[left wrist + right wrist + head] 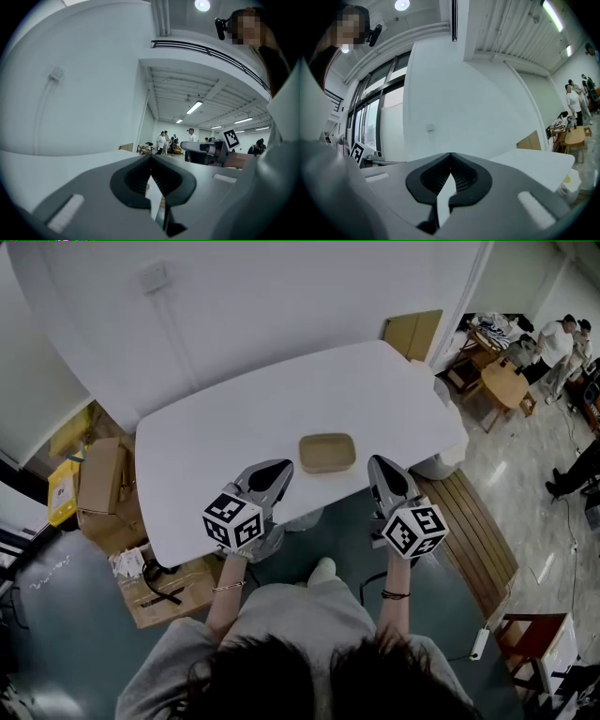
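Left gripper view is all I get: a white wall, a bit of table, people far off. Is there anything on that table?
Observer: Yes. The head view shows a shallow tan tray lying on the white table, near its front edge.
Operator: Where is it compared with the two grippers?
Observer: Between them. The left gripper is just to its left and the right gripper just to its right, and neither seems to touch it.
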### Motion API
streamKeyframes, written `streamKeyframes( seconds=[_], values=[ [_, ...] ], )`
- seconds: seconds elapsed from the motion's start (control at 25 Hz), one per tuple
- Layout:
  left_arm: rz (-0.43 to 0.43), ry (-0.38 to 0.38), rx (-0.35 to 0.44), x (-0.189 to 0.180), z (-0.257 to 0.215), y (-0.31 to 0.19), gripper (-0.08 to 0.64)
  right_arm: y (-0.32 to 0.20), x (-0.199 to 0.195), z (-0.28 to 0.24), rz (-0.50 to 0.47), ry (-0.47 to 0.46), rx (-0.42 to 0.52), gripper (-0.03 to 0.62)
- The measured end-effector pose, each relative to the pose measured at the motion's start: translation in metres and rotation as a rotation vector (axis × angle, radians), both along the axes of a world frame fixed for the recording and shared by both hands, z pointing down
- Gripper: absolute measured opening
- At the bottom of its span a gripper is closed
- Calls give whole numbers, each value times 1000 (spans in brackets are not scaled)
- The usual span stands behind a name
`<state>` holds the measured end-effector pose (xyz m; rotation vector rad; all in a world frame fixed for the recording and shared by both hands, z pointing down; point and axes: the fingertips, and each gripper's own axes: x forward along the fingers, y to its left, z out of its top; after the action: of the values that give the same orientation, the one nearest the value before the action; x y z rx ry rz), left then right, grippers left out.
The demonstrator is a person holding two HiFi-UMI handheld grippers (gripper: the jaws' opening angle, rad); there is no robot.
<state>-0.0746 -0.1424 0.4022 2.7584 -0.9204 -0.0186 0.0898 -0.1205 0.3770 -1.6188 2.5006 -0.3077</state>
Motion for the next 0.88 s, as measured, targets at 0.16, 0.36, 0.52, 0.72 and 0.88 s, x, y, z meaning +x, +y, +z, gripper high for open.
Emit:
streamKeyframes(
  seconds=[0.16, 0.36, 0.52, 0.72, 0.88],
  values=[
    [-15, -1, -24, 10, 7, -15, -5, -19, 10, 6, -17, -5, -23, 12],
    [-49, 2, -49, 23, 14, -40, -5, -48, 23, 12, -52, -2, -52, 12],
    [-71, 7, -74, 32, 22, -58, -5, -75, 32, 20, -84, -2, -74, 13],
    [-110, 5, -97, 40, 26, -78, -5, -104, 38, 24, -130, -8, -98, 13],
    [-147, -2, -120, 36, 36, -92, -5, -121, 37, 34, -163, -12, -123, 14]
  ],
)
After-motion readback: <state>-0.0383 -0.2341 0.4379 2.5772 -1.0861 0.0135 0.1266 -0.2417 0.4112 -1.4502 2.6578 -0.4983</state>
